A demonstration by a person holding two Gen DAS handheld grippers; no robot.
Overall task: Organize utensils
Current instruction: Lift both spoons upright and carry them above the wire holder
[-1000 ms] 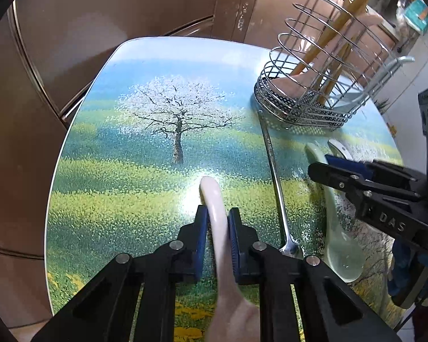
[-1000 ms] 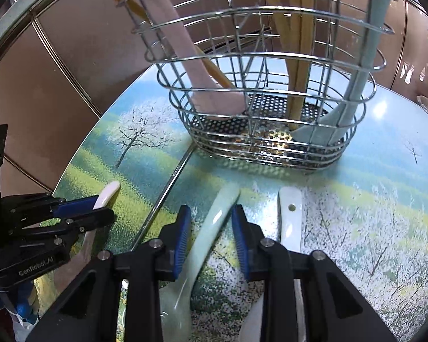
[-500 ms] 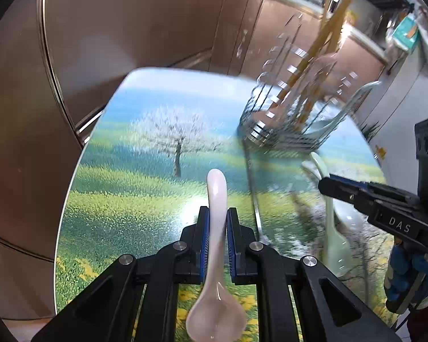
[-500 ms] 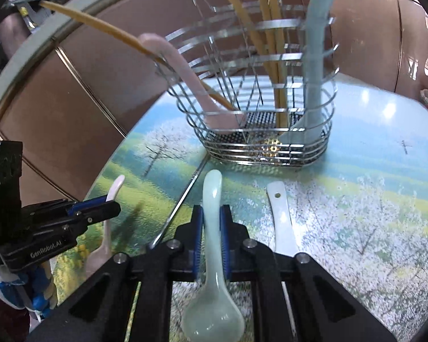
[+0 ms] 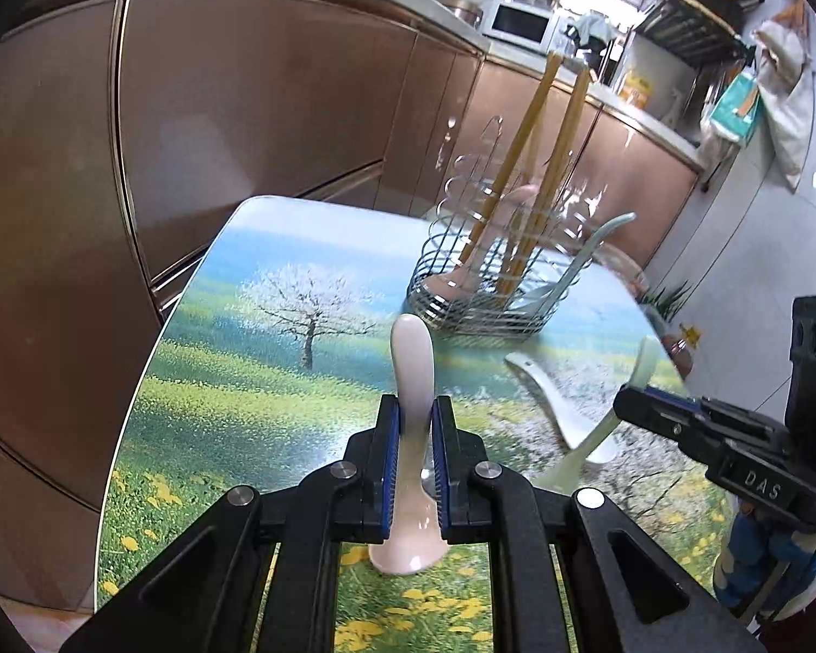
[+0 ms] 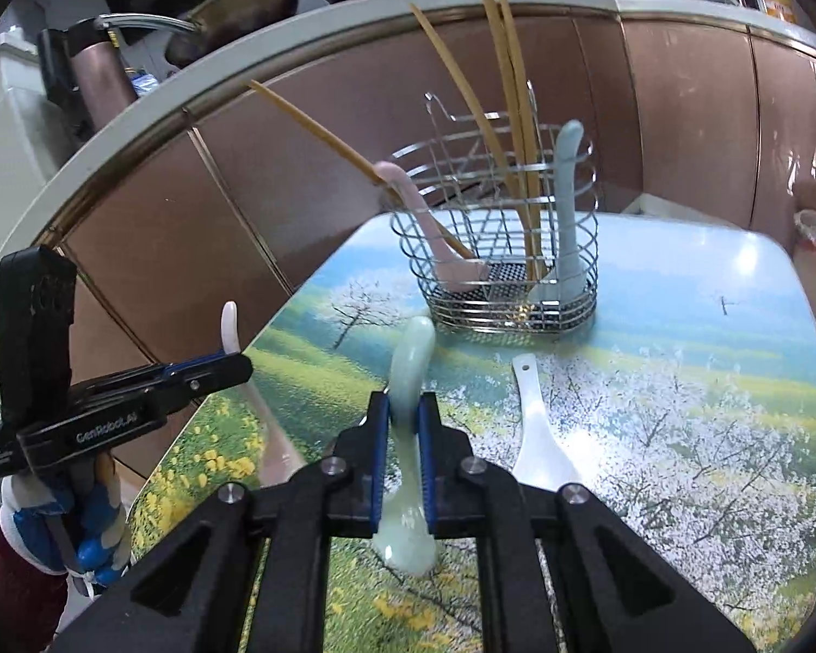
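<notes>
Both hands hold their tongs tilted down over the tabletop (image 5: 201, 381) and side by side. The left tongs (image 5: 414, 451) are clamped on the handle of a pale pink spoon (image 5: 410, 381), its bowl hanging toward the camera and clear of the surface. The right tongs (image 6: 403, 451) are pinched tight on a pale green spoon (image 6: 410, 364), held the same way, handle tip pointing at the wire basket (image 6: 495, 250). That basket stands at the far end of the tabletop and holds a pink spoon (image 6: 424, 217), a blue-grey spoon (image 6: 568, 207) and several chopsticks (image 6: 508, 109). A white spoon (image 6: 538, 424) lies flat on the tabletop between the right tongs and the basket. In the right view a gloved hand (image 6: 70, 511) grips the left tool.
</notes>
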